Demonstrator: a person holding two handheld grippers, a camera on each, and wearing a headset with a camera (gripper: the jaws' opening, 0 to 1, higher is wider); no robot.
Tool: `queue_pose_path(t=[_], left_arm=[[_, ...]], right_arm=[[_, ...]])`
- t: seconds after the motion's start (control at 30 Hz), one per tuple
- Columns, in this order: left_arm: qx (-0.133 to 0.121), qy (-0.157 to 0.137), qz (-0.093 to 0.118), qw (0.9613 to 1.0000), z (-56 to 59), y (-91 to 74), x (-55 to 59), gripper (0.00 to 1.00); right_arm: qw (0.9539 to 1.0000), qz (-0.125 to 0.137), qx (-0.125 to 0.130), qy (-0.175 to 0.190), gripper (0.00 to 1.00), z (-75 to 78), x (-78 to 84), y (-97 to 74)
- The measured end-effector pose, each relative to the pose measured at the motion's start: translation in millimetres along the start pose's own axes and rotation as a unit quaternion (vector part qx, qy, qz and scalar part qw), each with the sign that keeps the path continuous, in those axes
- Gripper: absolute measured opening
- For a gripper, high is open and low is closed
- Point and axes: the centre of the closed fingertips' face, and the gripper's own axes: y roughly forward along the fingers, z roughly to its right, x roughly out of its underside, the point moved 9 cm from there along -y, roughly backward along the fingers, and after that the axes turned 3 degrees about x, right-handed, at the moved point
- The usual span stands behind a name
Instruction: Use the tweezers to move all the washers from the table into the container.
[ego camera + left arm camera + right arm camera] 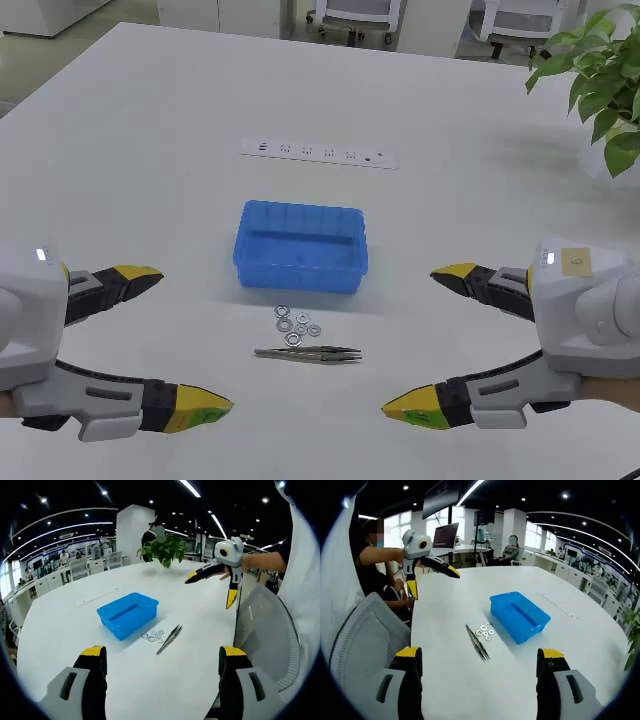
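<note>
1. The left gripper [180,342] hangs above the white table [130,130] at 9 o'clock from the tweezers [308,353]. Its yellow-tipped jaws are spread wide and grasp nothing.
2. The right gripper [418,340] sits opposite at 3 o'clock from the tweezers, its jaws likewise released and empty. The two sets of jaw tips point towards each other across the work.
3. The tweezers lie flat on the table, crosswise in the head view. They are apart from both grippers and nothing touches them.
4. The washers [296,325] form a small loose cluster on the table just at 12 o'clock from the tweezers. They lie between the tweezers and the container, and none can be seen inside it.
5. The blue plastic container [300,245] stands upright at 12 o'clock from the washers, close to them but not touching.
6. A white power strip [320,153] lies flat on the table, well apart from the container at its 12 o'clock.
7. A leafy green plant [605,85] is at 2 o'clock from the container, at the table's far edge.
8. In the left gripper view, the right gripper [209,592] is held up in a hand at 2 o'clock from the container [127,614], with its jaws parted. A grey mesh chair [260,625] stands below it, beside the table.
9. In the right gripper view, the left gripper [434,585] is raised at 10 o'clock from the washers [485,630], also with its jaws apart. The tweezers [477,642] lie just beside the washers at their 7 o'clock.
</note>
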Motion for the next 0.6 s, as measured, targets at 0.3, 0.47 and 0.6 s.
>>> queue_pose_path(t=[0.3, 0.47, 0.6], left_arm=[[0.001, -0.001, 0.003, 1.0000, 0.3, 1.6, -1.8, 0.98], [0.005, 0.001, 0.002, 1.0000, 1.0, 3.3, -2.3, 0.98], [0.007, 0.000, 0.002, 1.0000, 0.5, 4.0, -1.5, 0.98]], right_arm=[[1.0000, -0.002, 0.003, 0.000, 0.95, 0.6, 1.0, -0.7], [1.0000, -0.003, 0.004, 0.003, 0.95, 0.8, 2.8, -1.2], [1.0000, -0.004, 0.004, 0.005, 0.95, 1.1, 4.1, -1.7]])
